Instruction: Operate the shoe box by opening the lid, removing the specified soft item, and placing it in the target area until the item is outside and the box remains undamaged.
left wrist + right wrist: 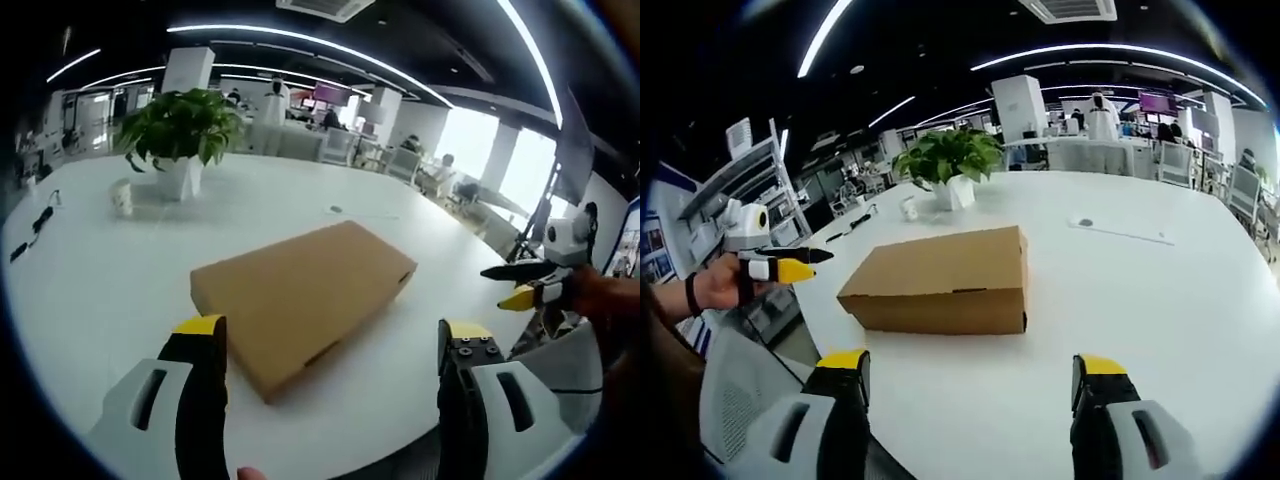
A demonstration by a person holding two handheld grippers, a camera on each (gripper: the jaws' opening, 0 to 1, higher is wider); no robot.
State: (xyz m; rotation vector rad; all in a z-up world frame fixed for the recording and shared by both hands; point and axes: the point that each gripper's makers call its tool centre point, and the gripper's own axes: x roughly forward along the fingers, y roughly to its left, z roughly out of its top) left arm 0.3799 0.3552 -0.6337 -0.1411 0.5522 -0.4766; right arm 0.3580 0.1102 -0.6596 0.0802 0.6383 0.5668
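A closed brown cardboard shoe box (pixel 303 297) (pixel 940 278) lies flat on the white table (pixel 100 280) (pixel 1140 300). My left gripper (pixel 333 336) hovers open just short of the box's near corner, nothing between its yellow-tipped jaws. My right gripper (pixel 973 366) also stands open, a little back from the box's long side. In the left gripper view the right gripper (pixel 525 285) comes in from the right edge, held by a hand. The left gripper (pixel 785 264) shows at the left of the right gripper view, also held by a hand.
A potted green plant (pixel 178 130) (pixel 952 160) stands at the far side of the table, with a small white cup (pixel 122 197) (pixel 908 208) beside it. A black cable (pixel 35 228) lies near the table's left edge. A chair (pixel 740 400) sits by the table.
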